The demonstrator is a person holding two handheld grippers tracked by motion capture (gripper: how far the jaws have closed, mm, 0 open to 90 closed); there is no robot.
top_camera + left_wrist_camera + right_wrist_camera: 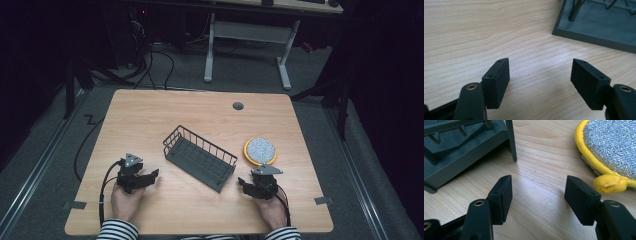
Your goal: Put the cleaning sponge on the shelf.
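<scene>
Left gripper (150, 176) and right gripper (243, 184) rested on table (150, 115), jaws spread, empty. Rack (199, 157) between them; scrubber (260, 150) beside rack. Probably starting step: next move likely reach for scrubber.

Overall light: the table (200, 110) is evenly lit from above; the room around it falls to near black.
Shadows: soft and short under the wire basket (200, 156).
Glare: pale sheen on wood between the jaws in both gripper views.
Focus: the high view is slightly soft; the scouring pad (614, 142) looks grainy but sharp.
</scene>
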